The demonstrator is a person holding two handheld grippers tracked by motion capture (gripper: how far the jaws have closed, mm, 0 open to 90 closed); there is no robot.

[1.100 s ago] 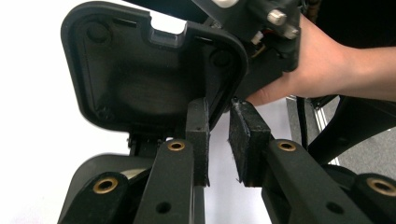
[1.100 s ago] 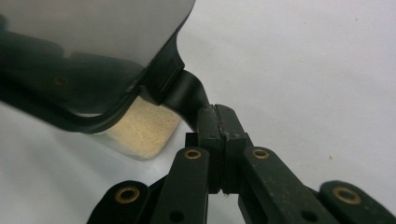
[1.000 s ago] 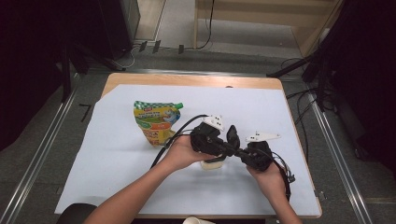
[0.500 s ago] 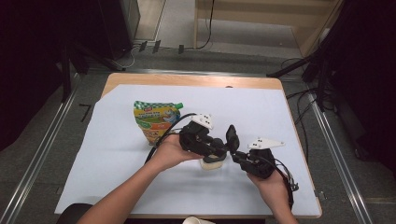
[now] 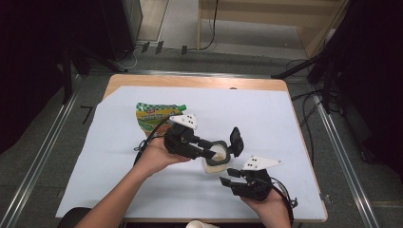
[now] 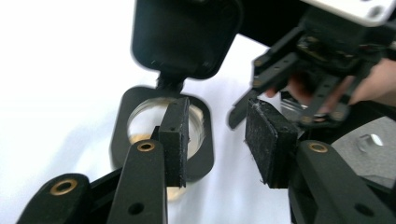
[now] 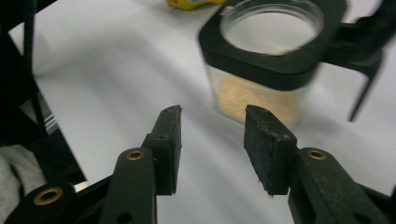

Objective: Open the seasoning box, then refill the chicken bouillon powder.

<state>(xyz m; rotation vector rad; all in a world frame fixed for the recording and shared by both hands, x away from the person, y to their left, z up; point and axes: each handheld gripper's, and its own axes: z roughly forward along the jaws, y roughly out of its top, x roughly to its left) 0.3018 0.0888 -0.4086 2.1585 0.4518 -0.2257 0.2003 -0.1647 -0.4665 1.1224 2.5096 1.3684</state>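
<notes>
A clear square-shouldered jar with a black collar and hinged black flip lid (image 5: 217,156) stands upright on the white table cover (image 5: 285,123), mouth facing up and its long axis vertical, the lid swung open and standing up at the far right side. Pale crumbly contents sit in its lower part. The left gripper (image 5: 209,151) reaches in from the jar's left, tips at the rim; its jaws have just been opening and stand part-way apart, gripping nothing. The right gripper (image 5: 227,182) lies just below and right of the jar, apart from it, jaws likewise just opened to a medium gap, with nothing between them. A green and yellow snack pouch (image 5: 154,117) lies beyond the left hand.
</notes>
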